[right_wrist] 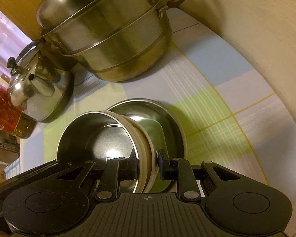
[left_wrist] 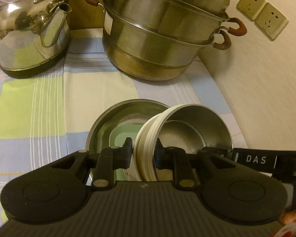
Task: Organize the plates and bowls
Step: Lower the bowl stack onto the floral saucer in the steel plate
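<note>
A cream-walled bowl with a steel inside is held tilted over a wider steel plate that lies on the checked cloth. A pale green shape shows in the plate. My left gripper is shut on the bowl's rim on one side. My right gripper is shut on the same bowl at the opposite rim, above the steel plate. The other gripper's body shows at the edge of each view.
A big steel steamer pot with brown handles and a shiny kettle stand at the back of the cloth. A wall with sockets runs along the right. A red-labelled bottle lies far left in the right wrist view.
</note>
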Motion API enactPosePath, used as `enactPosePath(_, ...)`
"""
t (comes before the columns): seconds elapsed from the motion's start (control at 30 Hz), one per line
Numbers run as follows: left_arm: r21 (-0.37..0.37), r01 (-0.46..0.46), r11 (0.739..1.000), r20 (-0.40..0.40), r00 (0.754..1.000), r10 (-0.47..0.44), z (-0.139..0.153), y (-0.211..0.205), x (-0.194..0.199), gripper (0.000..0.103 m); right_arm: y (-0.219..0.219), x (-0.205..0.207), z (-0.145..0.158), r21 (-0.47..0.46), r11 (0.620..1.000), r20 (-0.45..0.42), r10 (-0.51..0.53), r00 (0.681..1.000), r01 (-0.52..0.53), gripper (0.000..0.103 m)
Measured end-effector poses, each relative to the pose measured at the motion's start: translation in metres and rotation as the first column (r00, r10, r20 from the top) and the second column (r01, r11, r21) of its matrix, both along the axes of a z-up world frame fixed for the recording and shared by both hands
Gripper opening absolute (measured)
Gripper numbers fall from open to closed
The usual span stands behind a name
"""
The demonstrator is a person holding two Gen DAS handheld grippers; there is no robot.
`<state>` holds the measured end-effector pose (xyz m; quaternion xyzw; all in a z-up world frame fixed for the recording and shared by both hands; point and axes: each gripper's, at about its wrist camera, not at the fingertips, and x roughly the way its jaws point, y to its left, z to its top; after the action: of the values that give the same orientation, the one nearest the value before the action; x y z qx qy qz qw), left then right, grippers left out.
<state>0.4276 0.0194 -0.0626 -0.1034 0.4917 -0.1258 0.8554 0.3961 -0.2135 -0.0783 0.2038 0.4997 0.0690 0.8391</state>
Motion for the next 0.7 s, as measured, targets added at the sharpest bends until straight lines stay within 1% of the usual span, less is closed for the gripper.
enactPosePath(0.13,0.005,-0.005,1.000,-0.015,1.000,0.005,-0.009,0.001,0.006,0.019,-0.002,0.006,-0.013,0.029,1.000,-0.017,-0.011,1.000,0.012,0.021)
enactPosePath(0.4,0.008,-0.002,1.000,-0.031,1.000,0.002,-0.024,0.001,0.012,0.020,-0.001,0.012,-0.029,0.035,0.999,-0.029,-0.017,0.999,0.018,0.021)
enactPosePath(0.7,0.011,-0.002,1.000,-0.044,0.999,0.003,-0.033,0.000,0.015,0.020,-0.001,0.014,-0.036,0.038,0.999,-0.042,-0.018,0.999,0.020,0.021)
